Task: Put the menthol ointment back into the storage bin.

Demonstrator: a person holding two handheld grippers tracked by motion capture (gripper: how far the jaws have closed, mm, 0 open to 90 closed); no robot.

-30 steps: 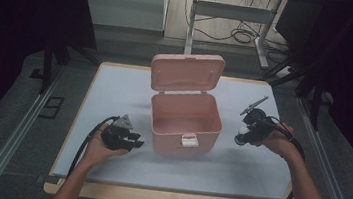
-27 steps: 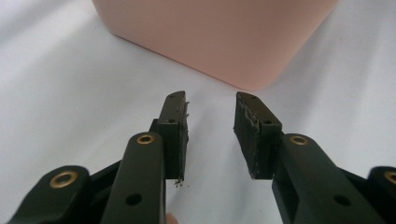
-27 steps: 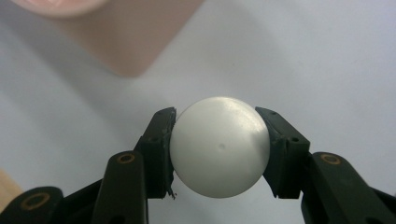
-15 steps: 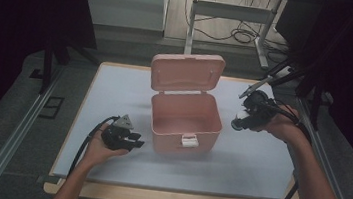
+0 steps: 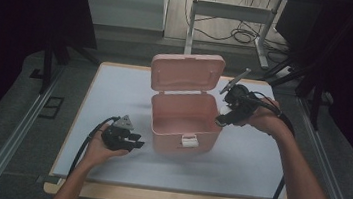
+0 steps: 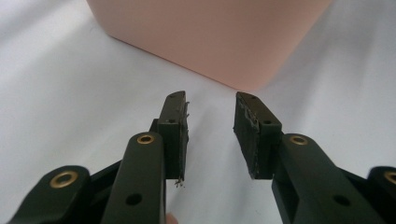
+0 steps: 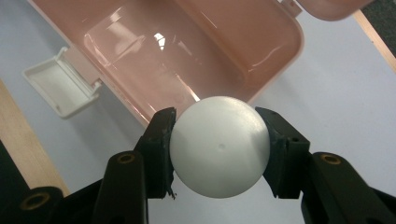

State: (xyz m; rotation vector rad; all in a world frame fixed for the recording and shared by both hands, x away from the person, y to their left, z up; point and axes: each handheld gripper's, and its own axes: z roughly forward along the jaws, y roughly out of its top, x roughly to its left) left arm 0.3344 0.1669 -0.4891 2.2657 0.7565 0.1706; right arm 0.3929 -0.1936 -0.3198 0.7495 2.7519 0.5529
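A pink plastic box point(image 5: 184, 120) stands in the middle of the table with its lid point(image 5: 186, 73) raised at the back and a white latch point(image 5: 189, 141) hanging at its front. My right gripper point(image 5: 223, 119) hovers at the box's right rim, shut on a white ball point(image 7: 219, 147). From the right gripper view the box's bare inside point(image 7: 187, 51) lies just beyond the ball. On the table left of the box rests my left gripper point(image 5: 135, 142), open, its jaws pointing at the box's side wall point(image 6: 210, 37) with nothing between them.
A white mat point(image 5: 115, 92) covers the wooden table point(image 5: 163, 198). Metal rails point(image 5: 20, 127) run along both sides of the table. A stand and cables point(image 5: 232, 33) lie on the floor behind it. The surroundings are dark.
My right gripper has risen with the white ball and moved left, from beside the box's right wall to its right rim. The left gripper has stayed put.
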